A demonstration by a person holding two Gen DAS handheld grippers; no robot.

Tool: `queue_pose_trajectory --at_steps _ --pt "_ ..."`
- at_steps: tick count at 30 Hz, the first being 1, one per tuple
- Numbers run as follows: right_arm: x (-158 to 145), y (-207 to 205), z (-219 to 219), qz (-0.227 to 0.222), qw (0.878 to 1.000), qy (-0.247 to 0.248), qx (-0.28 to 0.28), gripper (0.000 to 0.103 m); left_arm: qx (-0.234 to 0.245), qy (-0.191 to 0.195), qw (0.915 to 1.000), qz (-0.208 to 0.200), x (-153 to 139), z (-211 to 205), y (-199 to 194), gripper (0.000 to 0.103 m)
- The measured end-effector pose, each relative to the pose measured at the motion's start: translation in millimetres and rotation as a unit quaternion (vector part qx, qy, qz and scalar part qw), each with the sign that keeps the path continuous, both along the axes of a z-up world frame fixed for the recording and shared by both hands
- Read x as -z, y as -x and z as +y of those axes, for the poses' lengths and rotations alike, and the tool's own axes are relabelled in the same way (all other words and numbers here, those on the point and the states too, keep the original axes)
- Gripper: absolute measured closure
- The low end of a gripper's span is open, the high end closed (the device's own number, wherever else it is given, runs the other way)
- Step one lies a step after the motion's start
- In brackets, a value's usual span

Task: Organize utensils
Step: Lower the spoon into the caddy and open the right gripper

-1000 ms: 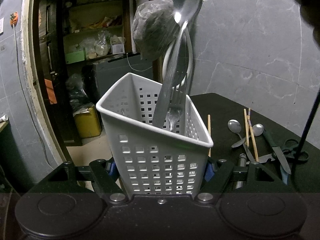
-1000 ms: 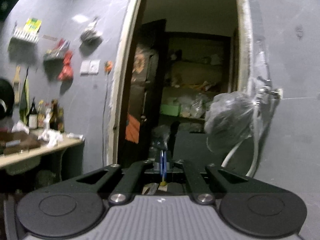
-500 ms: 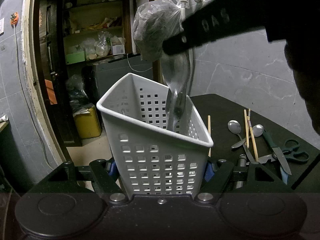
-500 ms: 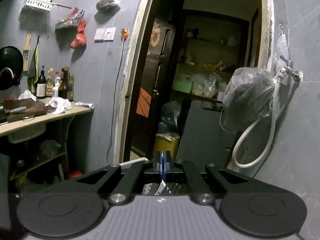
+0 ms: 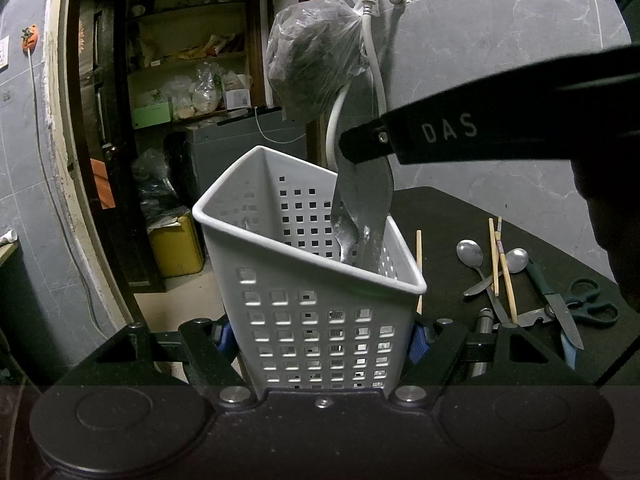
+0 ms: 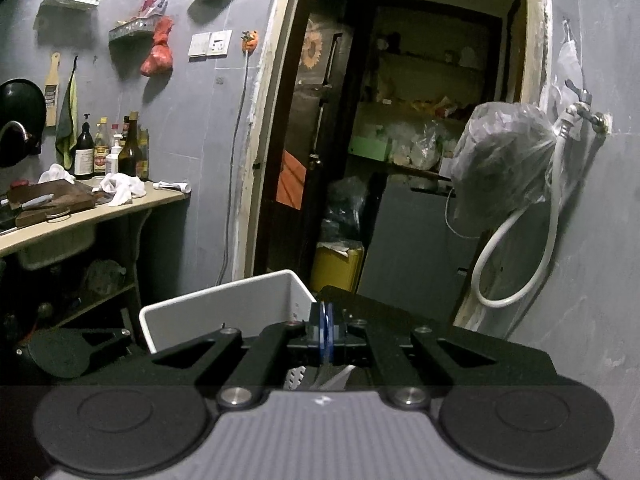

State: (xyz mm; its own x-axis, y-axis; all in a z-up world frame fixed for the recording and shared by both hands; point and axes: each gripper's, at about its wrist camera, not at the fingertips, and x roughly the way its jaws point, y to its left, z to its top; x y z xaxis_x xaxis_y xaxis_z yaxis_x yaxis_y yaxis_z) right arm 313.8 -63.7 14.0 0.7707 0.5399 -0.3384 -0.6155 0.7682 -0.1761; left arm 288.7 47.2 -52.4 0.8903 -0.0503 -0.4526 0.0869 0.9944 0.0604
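My left gripper (image 5: 320,336) is shut on a white perforated utensil basket (image 5: 312,312) and holds it upright at the table's left edge. My right gripper (image 6: 326,338) is shut on the handles of metal utensils (image 5: 362,208), which hang head-down into the basket; its black finger (image 5: 440,136) reaches in from the right above the rim. The basket's rim (image 6: 224,300) shows below my right gripper in the right wrist view. Loose on the black table (image 5: 448,216) lie two spoons (image 5: 472,254), wooden chopsticks (image 5: 502,268), a knife (image 5: 554,304) and scissors (image 5: 588,310).
A bagged shower head and white hose (image 5: 316,56) hang on the wall behind the basket. An open doorway with shelves (image 5: 180,80) is at the left. A counter with bottles (image 6: 100,200) stands far left in the right wrist view.
My right gripper has come down over the basket, lowering the utensils deeper into it. The basket and my left gripper have stayed put.
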Motion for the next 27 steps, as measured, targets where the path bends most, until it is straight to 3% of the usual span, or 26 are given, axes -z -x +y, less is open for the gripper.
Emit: queue_pose_trajectory --at_steps 6,8,10,13,18,22,27 --pt "-4 -5 -10 0.014 1.000 -0.022 -0.004 0.096 -0.001 -0.001 1.0000 0.001 -1 1 0 0.026" --pt "-10 -5 -17 0.012 0.999 -0.036 -0.004 0.086 -0.001 -0.002 1.0000 0.002 -1 1 0 0.026" --pt "-17 -3 -26 0.004 0.999 -0.048 0.001 0.069 -0.002 -0.003 1.0000 0.003 -1 -1 0 0.026" --pt "-30 -1 -41 -0.008 0.998 -0.069 0.010 0.058 -0.004 -0.003 1.0000 0.003 -1 -1 0 0.026" --pt "-47 9 -73 -0.022 0.995 -0.090 0.027 0.013 -0.005 -0.003 1.0000 0.003 -1 -2 0 0.026" --pt "-51 18 -94 -0.023 0.996 -0.083 0.039 0.000 -0.005 -0.004 1.0000 0.005 -1 -2 0 0.026" --pt "-38 31 -115 0.000 0.996 -0.063 0.064 0.000 -0.005 -0.004 1.0000 0.006 -1 -2 1 0.026"
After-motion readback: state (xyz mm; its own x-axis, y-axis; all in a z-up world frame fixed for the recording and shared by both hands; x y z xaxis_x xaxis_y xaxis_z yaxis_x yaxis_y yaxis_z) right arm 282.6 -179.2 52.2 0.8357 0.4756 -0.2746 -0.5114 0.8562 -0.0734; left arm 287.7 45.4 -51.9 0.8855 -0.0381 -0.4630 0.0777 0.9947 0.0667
